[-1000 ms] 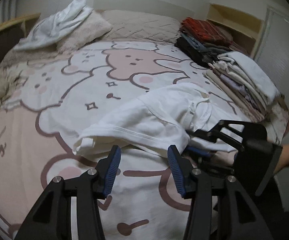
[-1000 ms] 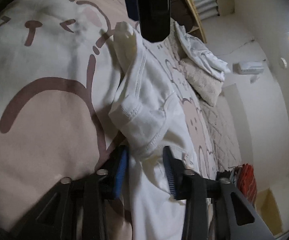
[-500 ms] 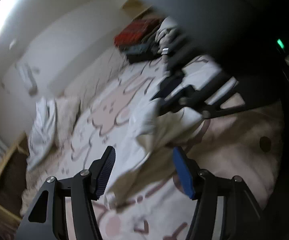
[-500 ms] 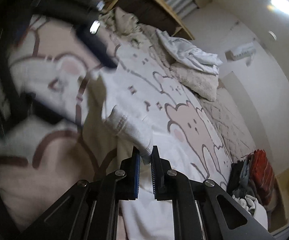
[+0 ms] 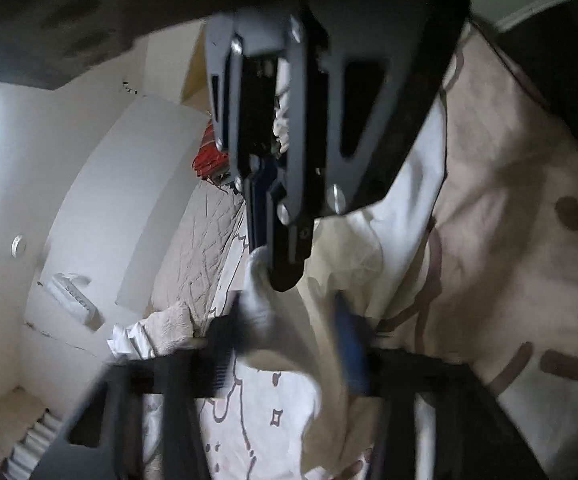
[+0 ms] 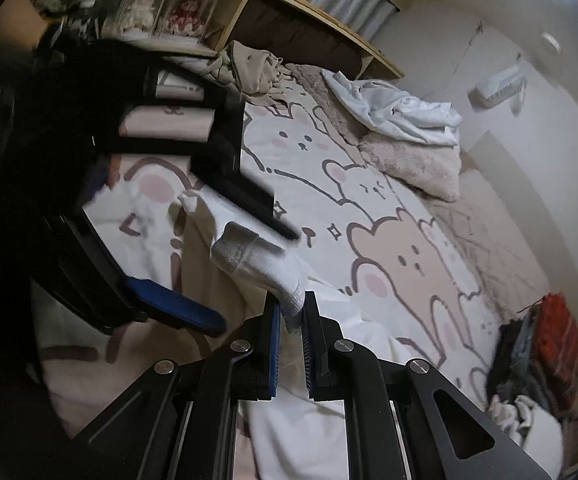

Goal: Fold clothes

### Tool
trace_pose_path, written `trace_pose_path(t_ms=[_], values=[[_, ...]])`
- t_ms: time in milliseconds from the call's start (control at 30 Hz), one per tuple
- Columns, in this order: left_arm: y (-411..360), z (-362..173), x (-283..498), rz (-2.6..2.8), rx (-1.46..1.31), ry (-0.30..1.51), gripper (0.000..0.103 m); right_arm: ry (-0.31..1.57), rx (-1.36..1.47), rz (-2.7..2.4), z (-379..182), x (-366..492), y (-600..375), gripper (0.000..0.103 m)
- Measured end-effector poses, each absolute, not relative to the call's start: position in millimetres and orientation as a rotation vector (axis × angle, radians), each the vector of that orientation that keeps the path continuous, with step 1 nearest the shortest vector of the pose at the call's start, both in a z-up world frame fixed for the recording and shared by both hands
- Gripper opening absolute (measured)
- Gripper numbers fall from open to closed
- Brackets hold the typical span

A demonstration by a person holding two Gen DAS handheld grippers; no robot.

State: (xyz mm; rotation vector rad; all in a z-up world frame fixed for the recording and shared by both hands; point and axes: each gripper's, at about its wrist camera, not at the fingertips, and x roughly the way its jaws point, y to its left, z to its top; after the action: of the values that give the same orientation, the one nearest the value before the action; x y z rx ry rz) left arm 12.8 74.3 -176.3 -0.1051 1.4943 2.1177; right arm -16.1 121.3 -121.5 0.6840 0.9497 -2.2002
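Note:
A white garment [image 6: 257,260] hangs lifted above the bear-print bedspread [image 6: 401,248]. My right gripper [image 6: 291,312] is shut on its ribbed hem. In the left wrist view the right gripper [image 5: 265,256] comes down from above, pinching the white cloth [image 5: 353,264]. My left gripper [image 5: 289,320] is open, its blurred fingers on either side of the hanging cloth just below the right one. It also shows in the right wrist view [image 6: 225,276] as a dark frame with a blue pad, close to the lifted hem.
A stack of folded clothes [image 6: 541,352] sits at the bed's right edge. A pillow [image 6: 413,164] with a crumpled white sheet [image 6: 393,112] lies at the head. A beige garment [image 6: 253,68] is bunched by the wooden shelf [image 6: 249,8].
The right gripper has shut on the garment's hem and lifted it off the bed. The left gripper has swung up and around to the hanging cloth, still open.

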Motion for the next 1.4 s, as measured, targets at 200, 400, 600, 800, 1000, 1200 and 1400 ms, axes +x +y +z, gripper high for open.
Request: trace_pose_path(t_ms=[200,400,600,800,1000,1200,1400], values=[[71.6,-154.2,-19.1,2.25,-0.289,1.311,0.007,0.912,0.729,-2.24,-121.4,-18.3,128.5,0.011],[52.6,-128.5,-65.1,2.46,-0.574,0.938,0.007,0.937,0.802,-2.545,-124.8,-34.4,174.1,0.059],[32.5,-131.6,-80.3,2.566,-0.72,0.701,0.007,1.387,0.868,-2.582,-170.9,-71.2,207.9,0.058],[35.8,-130.2,-75.4,2.561,-0.736,0.67,0.007,1.516,0.805,-2.423,-200.3,-73.2,191.8,0.054],[33.1,-120.5,-74.2,2.569,-0.732,0.619,0.007,1.624,0.733,-2.395,-221.8,-67.5,170.8,0.054],[27.6,-116.7,-77.3,2.587,-0.746,0.598,0.007,1.659,0.78,-2.467,-232.4,-82.4,174.5,0.033],[16.3,-116.9,-93.8,2.648,-0.83,0.502,0.007,1.625,0.853,-2.478,-225.1,-96.3,182.3,0.006]])
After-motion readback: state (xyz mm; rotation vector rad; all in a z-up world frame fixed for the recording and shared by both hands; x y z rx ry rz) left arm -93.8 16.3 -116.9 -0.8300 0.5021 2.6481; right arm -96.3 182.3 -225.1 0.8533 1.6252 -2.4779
